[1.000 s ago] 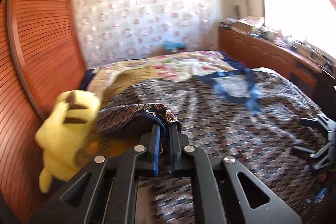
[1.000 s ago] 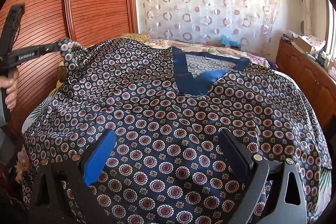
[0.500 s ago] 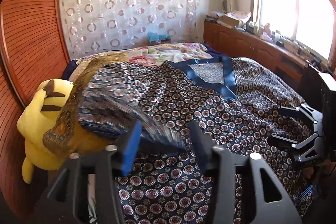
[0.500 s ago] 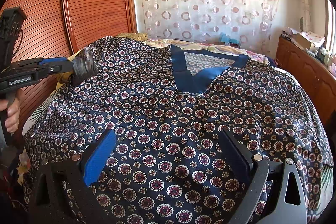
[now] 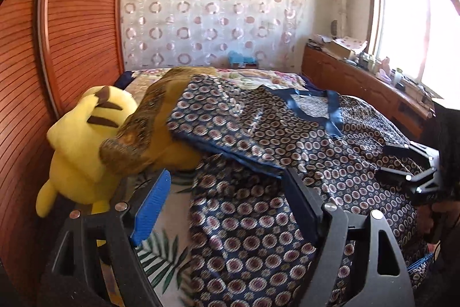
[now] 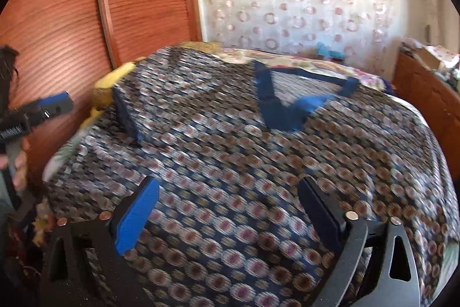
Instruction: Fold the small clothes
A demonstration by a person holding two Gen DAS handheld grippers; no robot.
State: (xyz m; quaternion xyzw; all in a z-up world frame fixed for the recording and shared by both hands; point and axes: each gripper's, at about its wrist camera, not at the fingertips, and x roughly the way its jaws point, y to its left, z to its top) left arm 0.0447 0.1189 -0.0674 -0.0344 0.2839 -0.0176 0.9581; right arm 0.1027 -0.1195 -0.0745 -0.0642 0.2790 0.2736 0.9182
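A navy top with a circle print and a blue V-neck band (image 5: 313, 140) (image 6: 258, 151) lies spread face up on the bed. Its left sleeve (image 5: 218, 131) (image 6: 143, 105) lies folded in over the body. My left gripper (image 5: 227, 192) is open and empty, just back from that sleeve at the top's left edge. It also shows at the left of the right wrist view (image 6: 54, 102). My right gripper (image 6: 227, 206) is open and empty above the top's lower part. It also shows at the right of the left wrist view (image 5: 408, 163).
A yellow plush toy (image 5: 83, 140) and a mustard patterned cushion (image 5: 149, 117) lie at the bed's left, against a red-brown slatted wardrobe (image 6: 86, 19). A wooden cabinet (image 5: 368, 88) with clutter runs along the right under the window. A leaf-print sheet (image 5: 164, 252) shows beside the top.
My left gripper has opened, let go of the sleeve and pulled back. The sleeve has dropped folded onto the top. The right gripper has shifted a little and its view is blurred.
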